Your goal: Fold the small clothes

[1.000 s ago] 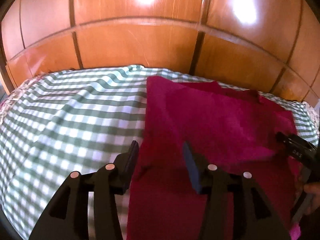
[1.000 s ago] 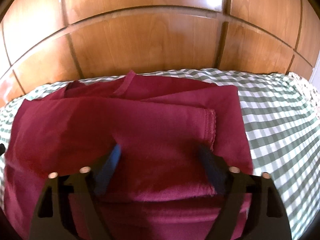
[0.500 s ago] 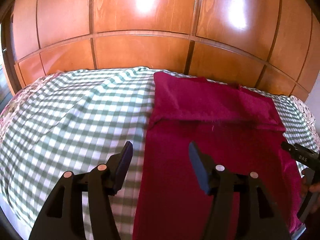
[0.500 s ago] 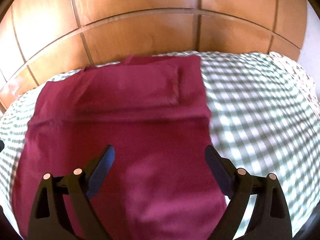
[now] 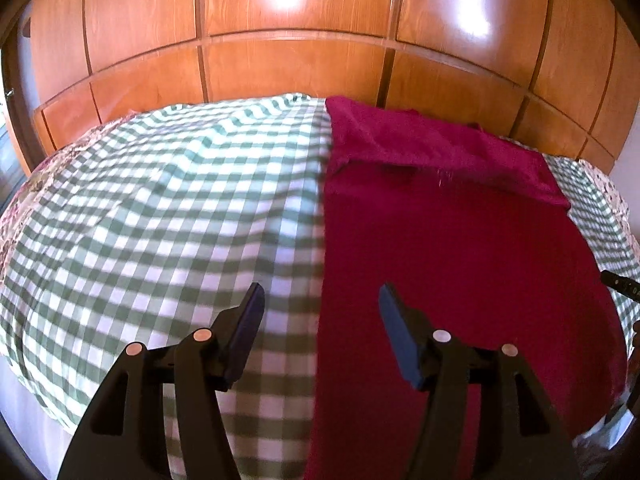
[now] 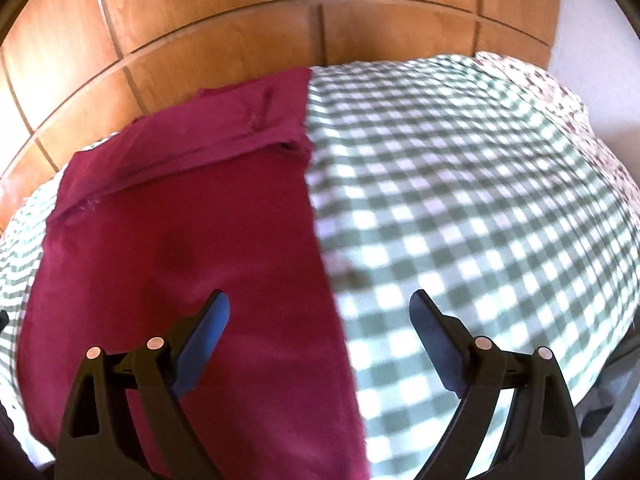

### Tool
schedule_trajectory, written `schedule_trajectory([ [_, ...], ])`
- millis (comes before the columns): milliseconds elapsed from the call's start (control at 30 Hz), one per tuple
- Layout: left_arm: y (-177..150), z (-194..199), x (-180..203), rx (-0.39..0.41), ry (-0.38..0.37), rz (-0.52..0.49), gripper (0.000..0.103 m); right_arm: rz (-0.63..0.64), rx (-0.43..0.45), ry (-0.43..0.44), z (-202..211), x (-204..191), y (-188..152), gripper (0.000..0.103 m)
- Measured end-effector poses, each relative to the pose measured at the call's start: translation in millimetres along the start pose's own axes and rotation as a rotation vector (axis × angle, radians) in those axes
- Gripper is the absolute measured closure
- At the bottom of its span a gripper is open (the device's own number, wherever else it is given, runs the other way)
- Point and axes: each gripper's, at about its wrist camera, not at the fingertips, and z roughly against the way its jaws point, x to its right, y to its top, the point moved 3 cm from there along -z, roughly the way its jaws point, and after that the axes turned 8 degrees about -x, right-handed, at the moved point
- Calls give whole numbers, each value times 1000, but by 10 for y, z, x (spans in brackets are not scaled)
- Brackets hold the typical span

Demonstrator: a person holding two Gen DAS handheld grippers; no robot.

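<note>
**Both grippers hang empty over the folded garment**

A dark red garment [image 5: 460, 248] lies flat on a green-checked bedspread [image 5: 160, 208], its far end folded back toward the wooden wall panels [image 5: 300, 68]. The left gripper [image 5: 320, 312], whose jaws have just been opening, straddles the cloth's left edge, grasping nothing. The right gripper [image 6: 320, 316] hangs spread and empty above the right edge.

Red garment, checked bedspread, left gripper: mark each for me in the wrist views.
Red garment [image 5: 460, 260]: left wrist view, flat middle panel.
Checked bedspread [image 6: 460, 200]: right wrist view, bare area right of the garment.
Left gripper [image 5: 320, 320]: left wrist view, gap between its open fingertips.
</note>
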Motion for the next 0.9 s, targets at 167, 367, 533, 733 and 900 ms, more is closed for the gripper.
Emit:
schedule_trajectory([
  [167,-175,-18,-70,-35,-23,-3,44,-66,-55,62,-11,241,-231,12],
  [367,-368,-1,-63,-77,-76,-49,44,-39,-83,114,56,229,-467,12],
  [533,-524,59,-66,-105,-132,-64,44,-8,-105,131,107,177,-598,12],
  [733,-642,134,-36,-128,-204,-79,47,8,-123,137,141,191,-717,13],
  [900,-763,177,90,-163,-253,-157,69,60,-167,151,221,182,-892,39],
])
